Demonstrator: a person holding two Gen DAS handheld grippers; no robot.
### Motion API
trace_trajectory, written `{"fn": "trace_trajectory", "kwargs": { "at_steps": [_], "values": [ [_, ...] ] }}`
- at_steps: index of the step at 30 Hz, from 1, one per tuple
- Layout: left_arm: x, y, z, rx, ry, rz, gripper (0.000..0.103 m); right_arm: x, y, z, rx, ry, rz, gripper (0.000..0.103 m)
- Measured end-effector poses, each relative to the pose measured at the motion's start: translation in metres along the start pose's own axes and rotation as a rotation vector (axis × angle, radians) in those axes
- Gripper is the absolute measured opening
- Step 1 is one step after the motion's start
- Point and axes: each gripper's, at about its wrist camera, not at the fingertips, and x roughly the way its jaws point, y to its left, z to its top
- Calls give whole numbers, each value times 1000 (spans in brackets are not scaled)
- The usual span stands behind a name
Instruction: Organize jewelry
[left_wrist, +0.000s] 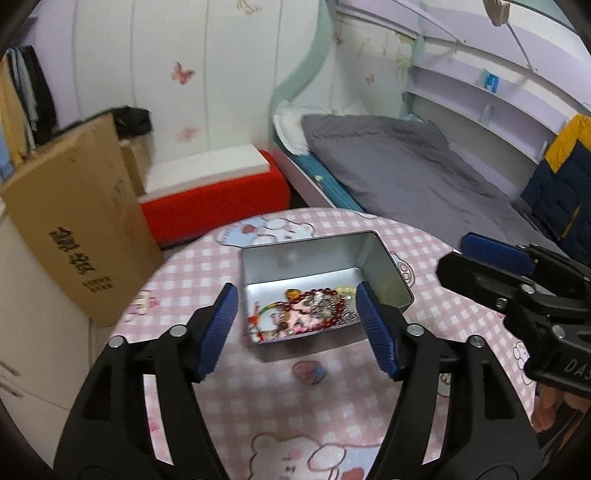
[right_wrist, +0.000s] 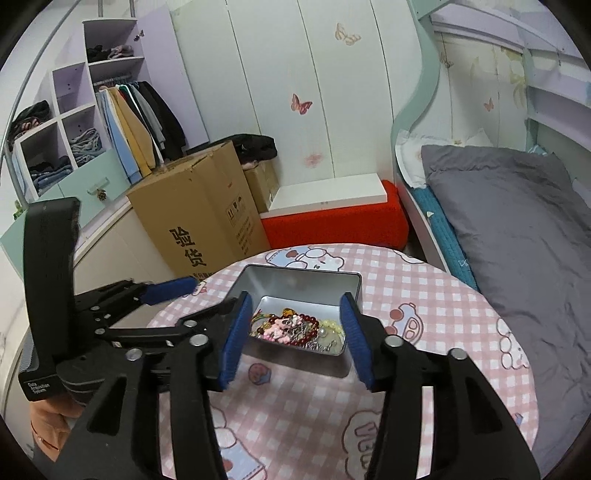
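Note:
An open silver tin box (left_wrist: 384, 258) (right_wrist: 295, 284) sits on the round pink checked table (left_wrist: 295, 398) (right_wrist: 424, 295). Inside lies a tangle of jewelry (left_wrist: 310, 310) (right_wrist: 295, 326): red bead bracelets, pink charms, silver chains, pale beads. My left gripper (left_wrist: 295, 314) is open and empty, hovering over the near end of the box. My right gripper (right_wrist: 293, 326) is open and empty, also just in front of the box. Each gripper shows at the side of the other's view: the right one (left_wrist: 491, 254), the left one (right_wrist: 170, 290).
A tall cardboard box (right_wrist: 199, 218) stands left of the table. A red bench with a white top (right_wrist: 332, 210) stands behind it. A bed with grey bedding (right_wrist: 517, 229) runs along the right. Wardrobe shelves with clothes (right_wrist: 92, 129) are at far left.

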Motion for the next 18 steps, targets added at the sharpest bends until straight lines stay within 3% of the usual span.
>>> {"fn": "trace_trajectory", "kwargs": {
  "at_steps": [7, 18],
  "values": [
    [-65, -2, -21, -20, -89, 76, 87, -46, 22, -18, -37, -63, -71, 65],
    [-141, -17, -56, -23, -179, 74, 91, -104, 54, -50, -78, -146, -141, 84]
  ]
}}
